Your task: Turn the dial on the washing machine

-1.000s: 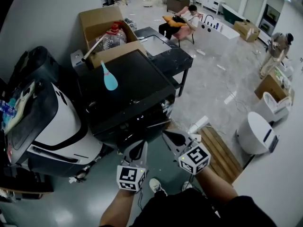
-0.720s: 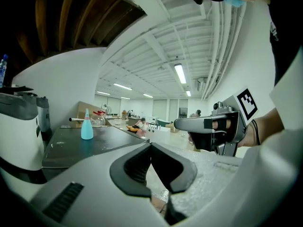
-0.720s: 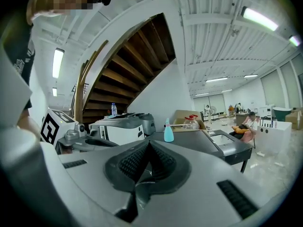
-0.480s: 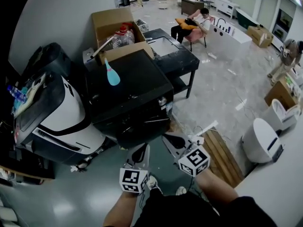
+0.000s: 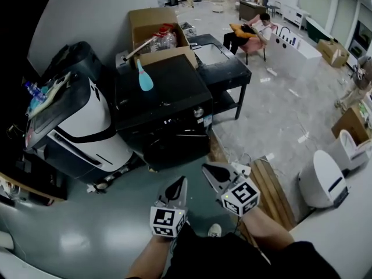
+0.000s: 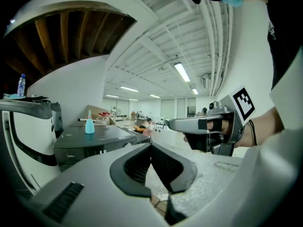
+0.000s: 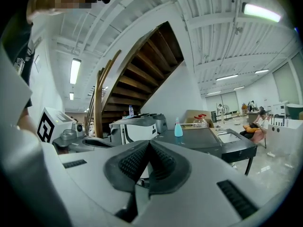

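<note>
Washing machine: the black washing machine stands on the floor, with its front panel turned towards the person.
Dial: the dial is a small round knob at the right end of the control strip, up by the top edge. It faces out from the panel and its axis lies roughly level.
Dial marking: too small to tell which way it is set.
Left gripper: the left gripper is held low in front of the person and aimed at the machine, well apart from it. Its fingers are pressed together with nothing between them.
Right gripper: the right gripper is just beside the left one, also aimed at the machine and well short of it. Its fingers are pressed together and empty.
On top: a blue bottle stands upright on the lid.
Behind: an open cardboard box sits behind the machine, and a black counter is to its right.
Hard to see: the lower front is dark, so the door cannot be made out. In the right gripper view the gripper's own body hides the machine's front, leaving only the lid showing.
</note>
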Demonstrator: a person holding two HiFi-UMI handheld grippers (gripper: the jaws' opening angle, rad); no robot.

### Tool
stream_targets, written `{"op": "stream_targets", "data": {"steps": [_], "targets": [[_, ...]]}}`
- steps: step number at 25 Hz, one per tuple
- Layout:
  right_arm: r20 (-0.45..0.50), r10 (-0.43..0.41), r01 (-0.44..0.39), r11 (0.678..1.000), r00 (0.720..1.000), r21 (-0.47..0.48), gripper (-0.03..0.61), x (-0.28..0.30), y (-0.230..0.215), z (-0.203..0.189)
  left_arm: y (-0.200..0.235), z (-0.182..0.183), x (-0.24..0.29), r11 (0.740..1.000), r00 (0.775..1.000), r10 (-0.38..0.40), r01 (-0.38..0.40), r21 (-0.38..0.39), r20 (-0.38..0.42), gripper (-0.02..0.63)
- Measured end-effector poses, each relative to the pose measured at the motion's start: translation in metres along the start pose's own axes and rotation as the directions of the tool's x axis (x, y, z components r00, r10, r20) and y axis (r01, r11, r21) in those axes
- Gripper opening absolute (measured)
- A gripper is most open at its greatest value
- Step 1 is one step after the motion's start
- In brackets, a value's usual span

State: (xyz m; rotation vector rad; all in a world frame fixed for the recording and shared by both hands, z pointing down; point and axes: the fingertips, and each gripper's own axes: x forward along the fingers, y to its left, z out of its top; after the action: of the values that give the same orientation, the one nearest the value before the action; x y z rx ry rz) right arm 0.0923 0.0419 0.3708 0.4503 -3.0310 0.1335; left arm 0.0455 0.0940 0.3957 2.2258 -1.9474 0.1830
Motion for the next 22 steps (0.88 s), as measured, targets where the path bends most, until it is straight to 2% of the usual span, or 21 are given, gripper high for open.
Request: {"op": "stream_targets", "data": {"steps": [8,22], "targets": [[-0.044,0.019,-0.018,0.999,0.999,0.028,-0.002,-0.028,0.027,-0.016,-0.026,-0.018,-0.035,0.999,0.999,0.028,-0.029,-0.018,-0.036,0.005],[-0.058,0.021,-0.018,0.999,0.998,0.049,-0.003,-0.020,0.039,-0.030,-0.013,-0.025,-0.048,0.999,0.999,0.040,-0.041,-0.017,-0.034,0.005]]}}
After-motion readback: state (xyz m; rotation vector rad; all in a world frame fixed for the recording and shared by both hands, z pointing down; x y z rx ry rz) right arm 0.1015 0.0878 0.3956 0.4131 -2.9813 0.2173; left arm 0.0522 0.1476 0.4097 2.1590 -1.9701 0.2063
